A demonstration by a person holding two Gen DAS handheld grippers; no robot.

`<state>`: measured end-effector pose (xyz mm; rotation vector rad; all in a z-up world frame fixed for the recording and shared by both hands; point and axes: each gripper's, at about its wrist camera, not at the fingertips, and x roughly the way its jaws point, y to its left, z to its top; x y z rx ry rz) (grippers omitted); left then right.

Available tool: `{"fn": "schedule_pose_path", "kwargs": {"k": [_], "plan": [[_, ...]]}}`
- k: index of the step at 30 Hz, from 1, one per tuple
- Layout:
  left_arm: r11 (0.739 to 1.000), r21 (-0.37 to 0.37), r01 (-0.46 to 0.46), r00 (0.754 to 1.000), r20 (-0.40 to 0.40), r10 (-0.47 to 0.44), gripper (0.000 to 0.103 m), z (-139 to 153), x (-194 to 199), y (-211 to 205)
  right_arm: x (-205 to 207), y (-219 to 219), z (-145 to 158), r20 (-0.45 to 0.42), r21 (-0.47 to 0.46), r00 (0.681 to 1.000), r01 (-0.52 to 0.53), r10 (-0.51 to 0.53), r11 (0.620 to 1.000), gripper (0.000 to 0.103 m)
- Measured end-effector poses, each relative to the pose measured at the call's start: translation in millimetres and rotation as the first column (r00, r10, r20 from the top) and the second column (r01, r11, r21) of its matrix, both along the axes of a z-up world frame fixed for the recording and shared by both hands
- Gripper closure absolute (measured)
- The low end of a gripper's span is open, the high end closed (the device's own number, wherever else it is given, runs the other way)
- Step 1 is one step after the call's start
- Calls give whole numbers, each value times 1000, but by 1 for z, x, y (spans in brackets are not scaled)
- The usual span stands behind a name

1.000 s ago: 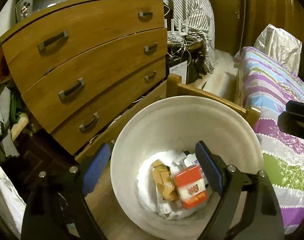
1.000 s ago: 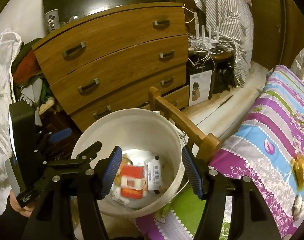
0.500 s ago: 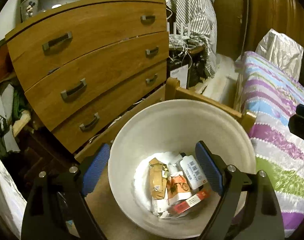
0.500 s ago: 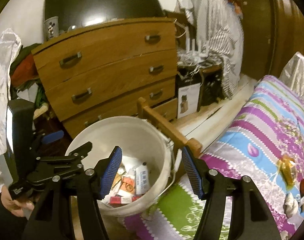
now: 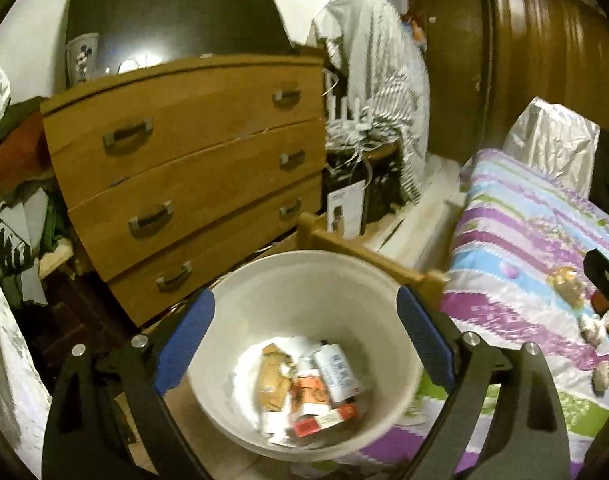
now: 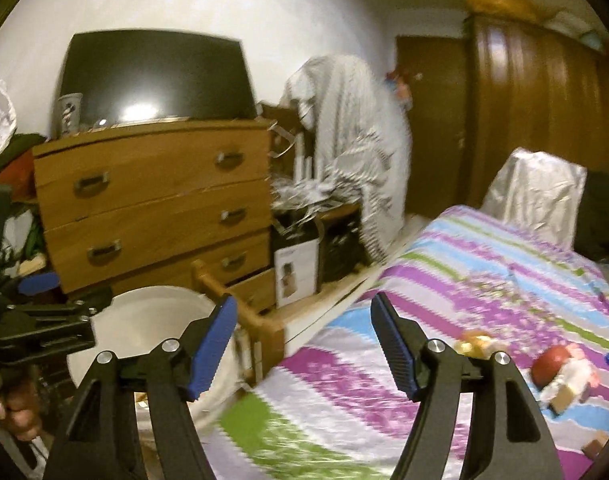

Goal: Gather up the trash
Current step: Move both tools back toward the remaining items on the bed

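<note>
A white bucket (image 5: 300, 292) stands on the floor at the foot of the bed, holding several cartons and a white bottle (image 5: 336, 372). My left gripper (image 5: 304, 340) hangs above it; its jaws are opening with nothing between the blue pads. My right gripper (image 6: 302, 340) points over the striped bedspread (image 6: 484, 272), its jaws also opening and empty. Loose trash lies on the bed ahead of it to the right: a gold wrapper (image 6: 476, 340) and a red round piece with white scraps (image 6: 552, 368). The bucket (image 6: 144, 320) shows at lower left in the right wrist view.
A wooden chest of drawers (image 5: 184, 160) stands behind the bucket, with a dark screen on top. The wooden footboard (image 5: 364, 248) runs between bucket and bed. A person's hand (image 6: 12, 412) holds the left gripper (image 6: 44, 320). A clothes-draped chair and a wardrobe stand behind.
Both jaws have spread wider. The right gripper swung right, away from the bucket and onto the bed. The left gripper rose and drew back, so the bucket looks smaller and lower.
</note>
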<state>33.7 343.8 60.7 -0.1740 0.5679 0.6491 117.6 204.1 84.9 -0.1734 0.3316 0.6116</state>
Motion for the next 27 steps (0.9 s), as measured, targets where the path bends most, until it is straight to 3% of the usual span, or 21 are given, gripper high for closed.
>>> {"fn": "schedule_pose_path", "kwargs": {"k": [6,15,17,22,24,27], "plan": [[995,56,77,997,19,-78,8,4,13,-54,1,-69,-2,69,35,990,117,-119,992,26],[969,28,247,964,-108,-243,7,-43,56,-134,28,-199,-30,18,36,952,303,-304,952,24],[958,26,284,951,-139,-278,7,-57,63,-152,39,-242,-38,-35,54,933,359,-358,932,24],[939,-38,342,919,-197,-343,7,-90,81,-185,78,-355,-63,-258,156,841,521,-475,839,23],[931,-63,358,907,-212,-363,7,-99,88,-193,101,-395,-80,-364,169,795,569,-485,805,24],[920,-73,384,891,-231,-391,7,-111,103,-208,135,-422,-102,-477,172,755,582,-450,795,25]]}}
